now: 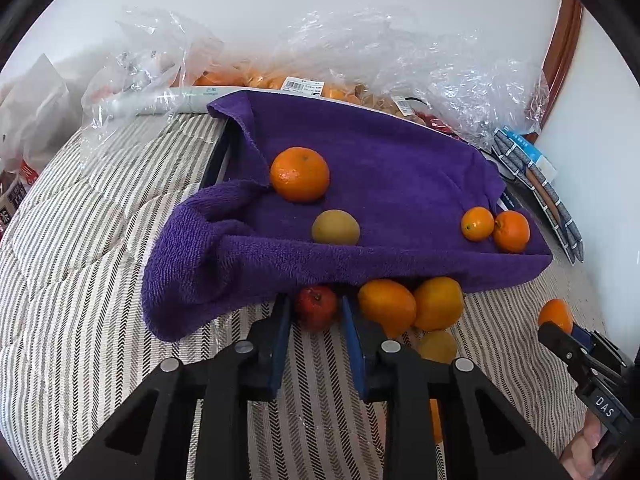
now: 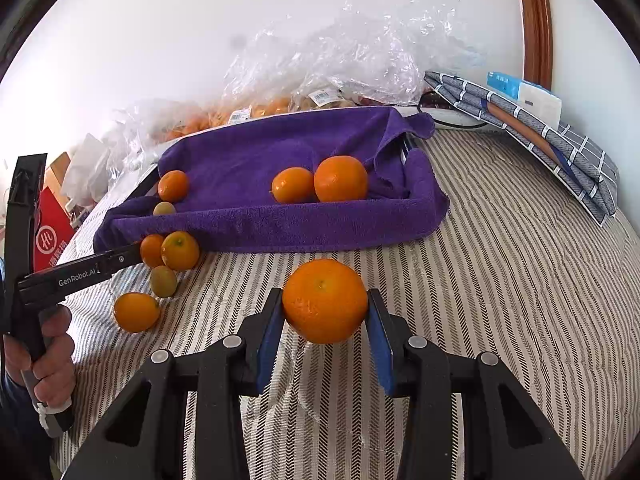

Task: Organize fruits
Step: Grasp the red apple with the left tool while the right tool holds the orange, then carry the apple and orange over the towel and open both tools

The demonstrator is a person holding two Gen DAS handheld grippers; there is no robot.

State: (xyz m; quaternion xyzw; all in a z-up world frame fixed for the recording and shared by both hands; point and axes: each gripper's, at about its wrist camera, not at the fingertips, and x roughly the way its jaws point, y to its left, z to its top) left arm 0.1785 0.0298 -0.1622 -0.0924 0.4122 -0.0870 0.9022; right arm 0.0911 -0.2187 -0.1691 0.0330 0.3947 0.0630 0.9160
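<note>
Blue pads of our left gripper (image 1: 316, 312) pinch the red fruit (image 1: 316, 307) low in frame, right gripper (image 2: 325, 312) clamps a big orange (image 2: 325, 301) | risk: round skins could slip, we judge | beyond: purple towel tray (image 2: 280, 232), mid-frame, fruit could roll off its soft rim

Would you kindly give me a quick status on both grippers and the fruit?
Left gripper shut on red fruit. Right gripper shut on orange. Four fruits on purple towel; loose oranges crowd left gripper.
</note>
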